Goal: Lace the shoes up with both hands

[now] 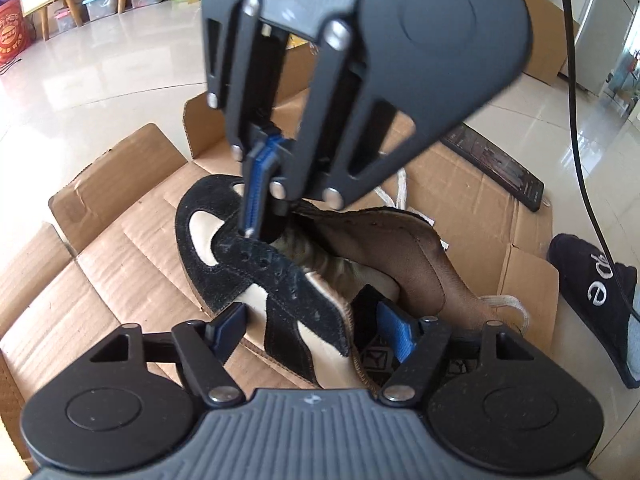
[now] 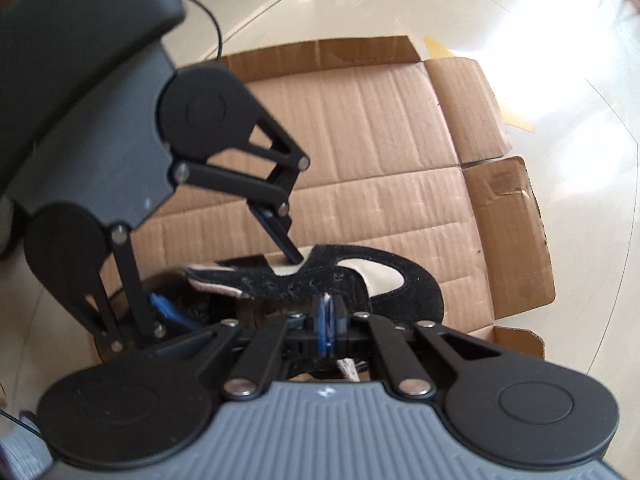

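On a flattened cardboard box (image 1: 132, 248) spread over pale floor tiles, a black-and-cream suede shoe (image 1: 276, 280) lies in the middle of the left wrist view, its toe toward the upper left of the frame and its brown tongue (image 1: 384, 256) folded out to the right.

The left gripper (image 1: 316, 328), at the bottom of that frame, stands released: its 2 blue-padded fingers (image 1: 394, 330) are wide apart, 1 on each side of the shoe's black eyelet flap, with no pad pressing on it. In the right wrist view the same gripper (image 2: 224, 280) reaches in from the left, 1 finger's tip at the outer side of the shoe (image 2: 360, 276), the other down by the shoe's opening.

The right gripper (image 1: 250, 232) comes down from the top centre of the left wrist view, its tips at the front end of the eyelet row. It is clenched (the blue pads meet with only a sliver between them). In its own view the right gripper (image 2: 327, 316) shows a thin white strand, the shoelace (image 2: 327, 300), pinched between the pads, with a frayed white end (image 2: 348, 370) showing just below them.

More white lace (image 1: 400, 192) trails on the cardboard behind the tongue, toward the upper right. At the right edge of the frame sits a dark slipper (image 1: 596, 300) with white lettering, and a flat black device (image 1: 496, 164) lies on the cardboard above it.
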